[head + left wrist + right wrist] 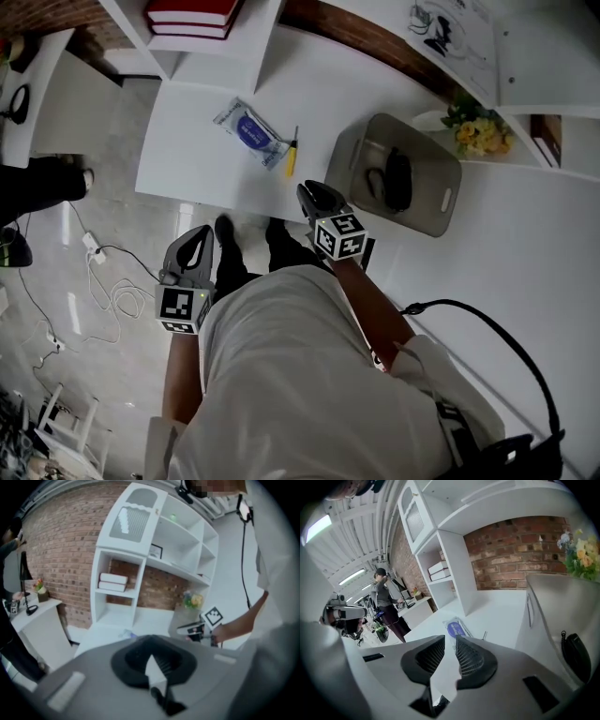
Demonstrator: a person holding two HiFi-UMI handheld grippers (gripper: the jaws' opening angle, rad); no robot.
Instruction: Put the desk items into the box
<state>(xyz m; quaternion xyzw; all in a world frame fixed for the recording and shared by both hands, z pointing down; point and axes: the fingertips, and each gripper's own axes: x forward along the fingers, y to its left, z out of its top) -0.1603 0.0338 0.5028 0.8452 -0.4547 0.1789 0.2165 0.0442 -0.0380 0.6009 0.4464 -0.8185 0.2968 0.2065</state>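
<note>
Box (349,157), one, one black item (397,178) inside, one packet (250,131), one screwdriver (292,156), left claw (202,234) clenched, right claw (307,191) released

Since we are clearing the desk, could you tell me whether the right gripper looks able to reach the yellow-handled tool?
Probably yes: the right gripper points at the yellow-handled tool with only bare desk between them, jaws apart and empty; the packet lies aside.

The desk (216,141) is white. The box (445,220) is grey, with a black item (397,178) inside. The packet (251,131) is clear with a blue label, and the tool (291,161) has a yellow handle. The left gripper (201,234) and right gripper (306,191) are grey, with black-and-white square markers.
</note>
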